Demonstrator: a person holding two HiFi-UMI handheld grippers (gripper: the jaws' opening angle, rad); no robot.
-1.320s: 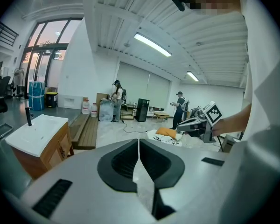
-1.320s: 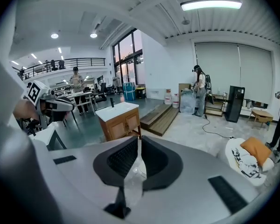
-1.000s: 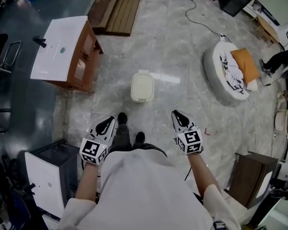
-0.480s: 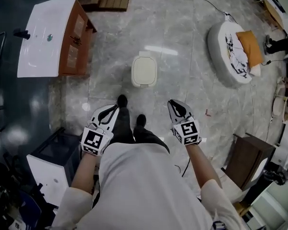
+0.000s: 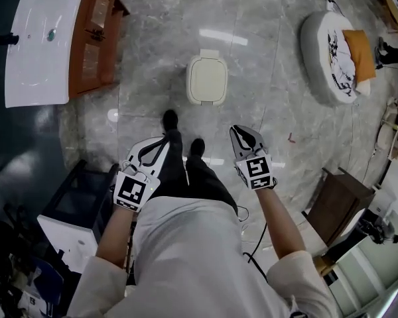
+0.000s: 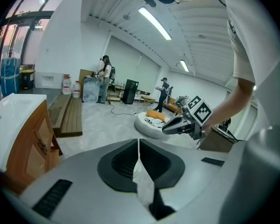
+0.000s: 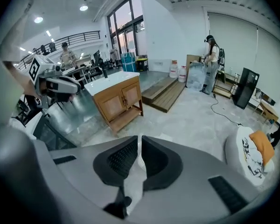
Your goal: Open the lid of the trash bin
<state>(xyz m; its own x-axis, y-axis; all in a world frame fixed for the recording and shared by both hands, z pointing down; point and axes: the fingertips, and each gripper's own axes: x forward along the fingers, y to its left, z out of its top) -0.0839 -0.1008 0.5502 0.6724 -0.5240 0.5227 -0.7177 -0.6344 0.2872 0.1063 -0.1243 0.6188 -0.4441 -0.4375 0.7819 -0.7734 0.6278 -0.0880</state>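
Note:
The cream trash bin [image 5: 207, 79] stands on the marble floor ahead of the person's feet, with its lid down. My left gripper [image 5: 160, 143] hangs to the left of the legs, well short of the bin, jaws shut on nothing. To the right of the legs, my right gripper [image 5: 239, 132] is likewise shut and empty, also short of the bin. In the left gripper view the closed jaws [image 6: 138, 146] fill the foreground and the right gripper [image 6: 167, 128] shows beyond them. The right gripper view has its own closed jaws [image 7: 140, 141] in front. In both gripper views the bin is hidden.
A wooden washbasin cabinet [image 5: 66, 38] stands far left. A round white cushion bed [image 5: 338, 48] lies far right. A brown box [image 5: 335, 204] sits near right, a dark-framed white unit [image 5: 73, 224] near left. A cable [image 5: 252, 244] trails on the floor. People [image 6: 104, 78] stand far off.
The person has stepped forward: the bin and cabinet now sit higher in the head view and look slightly larger. Both grippers stayed shut beside the legs.

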